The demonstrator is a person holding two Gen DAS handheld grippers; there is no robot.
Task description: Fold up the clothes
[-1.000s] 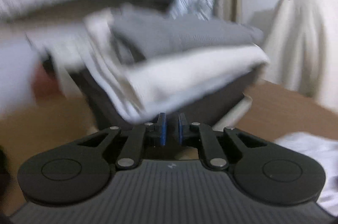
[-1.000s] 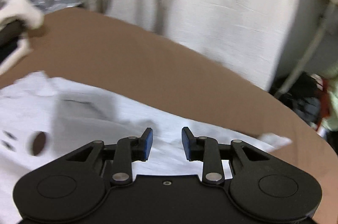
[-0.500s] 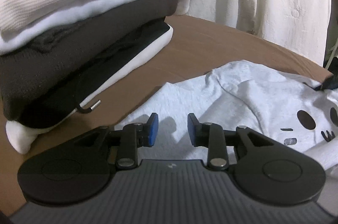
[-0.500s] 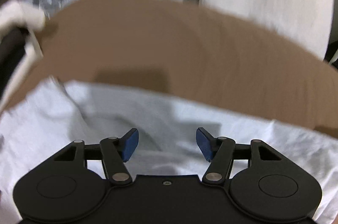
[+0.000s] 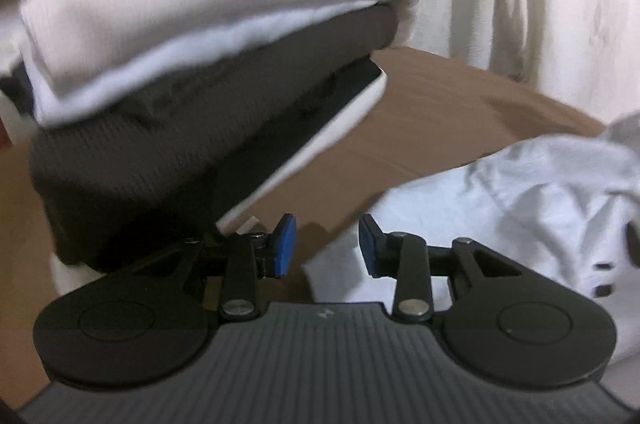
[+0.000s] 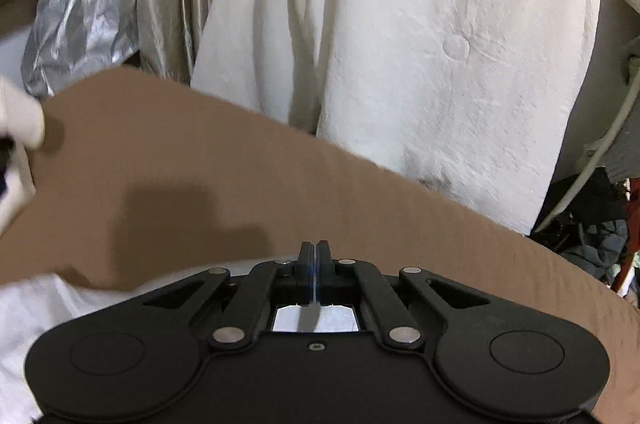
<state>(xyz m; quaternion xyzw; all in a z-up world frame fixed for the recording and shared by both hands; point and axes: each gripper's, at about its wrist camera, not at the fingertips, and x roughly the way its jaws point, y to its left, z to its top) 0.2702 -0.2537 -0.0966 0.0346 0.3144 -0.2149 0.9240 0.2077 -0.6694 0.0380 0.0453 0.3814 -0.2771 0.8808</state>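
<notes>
A white garment with black print marks (image 5: 520, 208) lies spread on the brown table (image 5: 432, 112). My left gripper (image 5: 327, 244) is open, low over the garment's left edge, beside the stack. My right gripper (image 6: 316, 264) is shut, with a thin edge of white cloth between the pads; the white garment (image 6: 48, 304) shows under and to the left of it.
A stack of folded clothes (image 5: 192, 64), cream, white, dark brown and black, sits at the left, close to my left gripper. A cream cloth (image 6: 420, 44) hangs behind the table. Silver sheeting (image 6: 80, 4) and clutter (image 6: 592, 224) lie beyond the table's edges.
My right gripper has closed on the garment's edge; it was wide open half a second ago. My left gripper has opened wider and moved closer to the stack.
</notes>
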